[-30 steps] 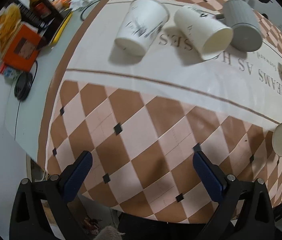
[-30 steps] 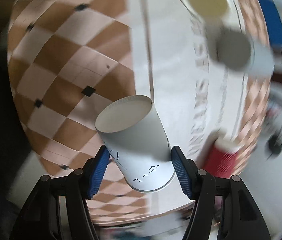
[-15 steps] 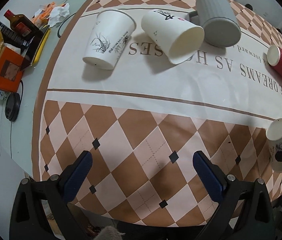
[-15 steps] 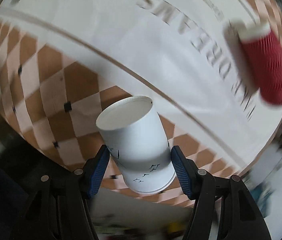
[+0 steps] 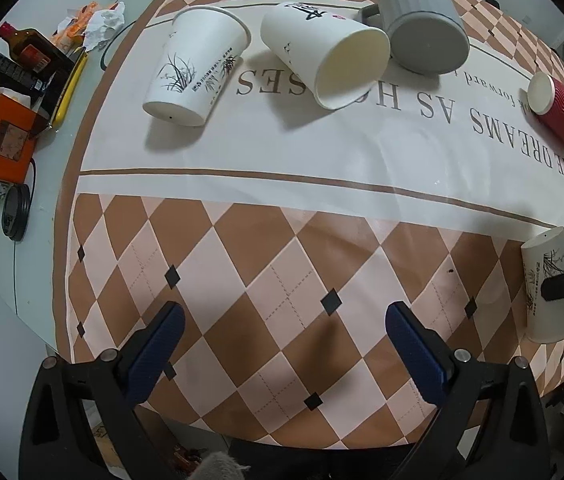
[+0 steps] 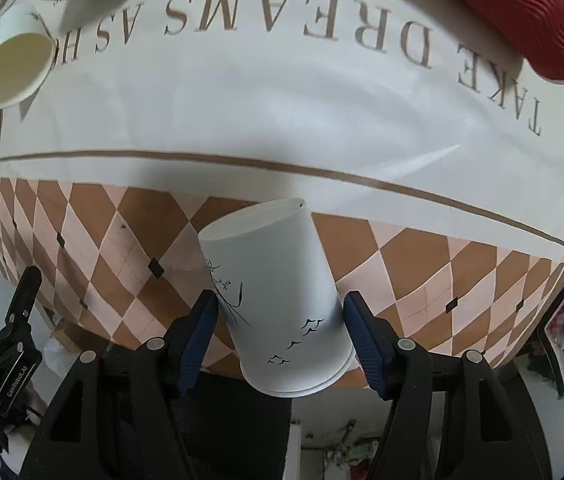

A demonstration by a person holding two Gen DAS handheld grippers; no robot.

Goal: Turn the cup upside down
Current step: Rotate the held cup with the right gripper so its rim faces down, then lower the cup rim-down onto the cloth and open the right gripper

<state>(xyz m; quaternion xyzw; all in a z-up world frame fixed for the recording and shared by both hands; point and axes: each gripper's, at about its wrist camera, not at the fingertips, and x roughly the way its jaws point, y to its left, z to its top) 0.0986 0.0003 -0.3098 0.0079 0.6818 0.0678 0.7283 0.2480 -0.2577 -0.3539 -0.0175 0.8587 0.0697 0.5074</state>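
The right gripper [image 6: 279, 324] is clamped on the white paper cup printed with reeds and small birds [image 6: 273, 304], one blue-padded finger [image 6: 197, 330] pressed against each side of the wall, nearer the rolled rim than the base. The cup is held tilted over the near checkered border of the brown-and-cream checkered tablecloth [image 6: 422, 256], with its closed base pointing away from the camera and its rim toward the gripper body; in the left wrist view the same cup [image 5: 550, 284] appears at the right edge, base uppermost. Whether the rim touches the cloth cannot be determined. The left gripper [image 5: 282, 344] is spread wide and holds nothing, hovering above the checkered area. Handling assessment: the cup is probably very light, thin-walled and easily dented, so clamping force should be kept moderate. The stiffest zones are likely the rolled rim and the base ring; the mid-wall will flex. The smooth coated surface may slip if the grip is loosened before the rim is seated flat.
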